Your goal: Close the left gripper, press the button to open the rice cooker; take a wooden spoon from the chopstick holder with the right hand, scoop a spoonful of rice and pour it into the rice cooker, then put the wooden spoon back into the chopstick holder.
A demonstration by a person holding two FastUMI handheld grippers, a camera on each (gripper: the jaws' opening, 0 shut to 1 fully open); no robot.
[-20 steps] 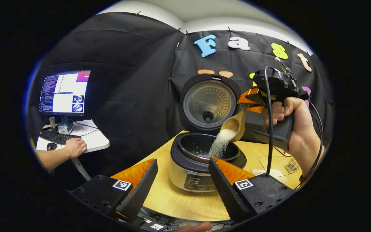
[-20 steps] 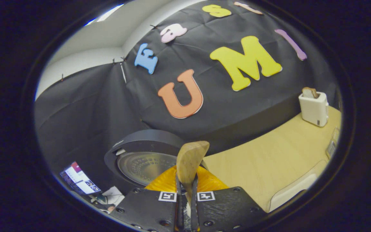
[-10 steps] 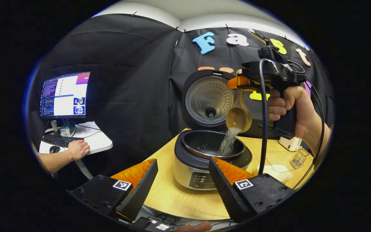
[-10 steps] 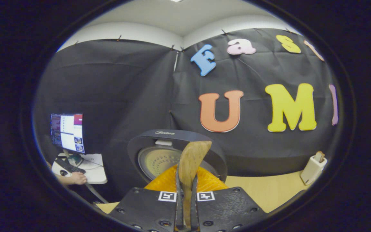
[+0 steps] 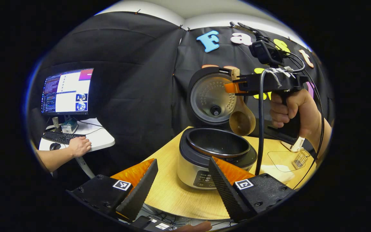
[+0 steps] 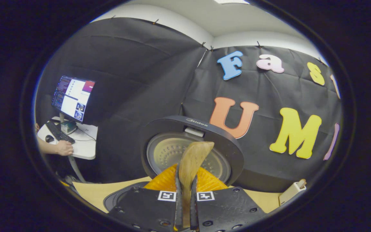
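Observation:
The rice cooker (image 5: pixel 216 158) stands on the wooden table with its lid (image 5: pixel 212 96) raised and its dark pot showing. Over the pot's right rim hangs the wooden spoon (image 5: pixel 242 120), bowl down and facing me, with no rice falling from it. My right gripper (image 5: pixel 237 87), held level in a hand (image 5: pixel 290 109), is shut on the spoon's handle. In the right gripper view the handle end (image 6: pixel 192 156) sticks up between the shut fingers of my right gripper (image 6: pixel 185 193), before the lid (image 6: pixel 172 151). My left gripper (image 5: pixel 182 180) is open in front of the cooker.
A wire chopstick holder (image 5: pixel 300 158) and a pile of white rice (image 5: pixel 277 172) sit to the right of the cooker, with a white toaster (image 6: pixel 291 193) behind. At the left, a person's hand (image 5: pixel 77 146) rests at a desk with a monitor (image 5: pixel 66 91).
The stream of rice into the pot has stopped. The right gripper has levelled out and shifted slightly right, and the spoon now hangs straight down with its bowl showing no rice.

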